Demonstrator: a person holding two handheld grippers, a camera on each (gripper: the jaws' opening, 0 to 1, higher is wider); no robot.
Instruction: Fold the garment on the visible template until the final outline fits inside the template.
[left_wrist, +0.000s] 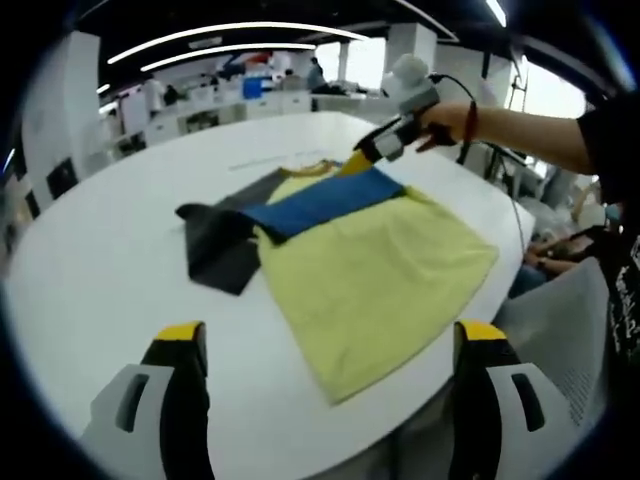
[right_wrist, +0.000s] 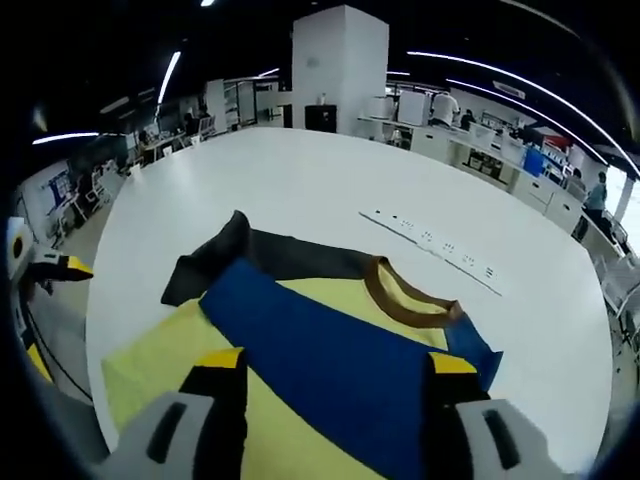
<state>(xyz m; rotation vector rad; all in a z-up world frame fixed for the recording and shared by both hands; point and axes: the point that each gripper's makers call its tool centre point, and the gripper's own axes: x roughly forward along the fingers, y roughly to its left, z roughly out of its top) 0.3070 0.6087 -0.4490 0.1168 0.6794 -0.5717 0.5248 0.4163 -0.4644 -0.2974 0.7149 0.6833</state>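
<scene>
Clearly the folding is under way but not finished. In the left gripper view the shirt (left_wrist: 370, 275) lies mid-frame on the white bench (left_wrist: 120, 260): a yellow body, a blue band (left_wrist: 325, 203) lying across its upper part, and a dark grey part (left_wrist: 222, 245) still sticking out flat to the left. That dark part looks like a sleeve not yet folded in, so I judge at least one side fold and a lengthwise fold remain. No template outline can be made out on the bench, so whether the shape fits it cannot be told.

The left hand-held gripper (left_wrist: 330, 350) hangs low in its frame, jaws wide apart, clear of the cloth and holding nothing. The right hand-held gripper (left_wrist: 362, 155), seen at upper right of the left gripper view in a person's hand (left_wrist: 450, 122), has its tip at the shirt's collar end; in the right gripper view (right_wrist: 335, 365) its jaws stand apart over the blue band, with no cloth between them. The brown collar (right_wrist: 405, 298) sits right of centre there, and a white power strip (right_wrist: 430, 238) lies beyond it.
</scene>
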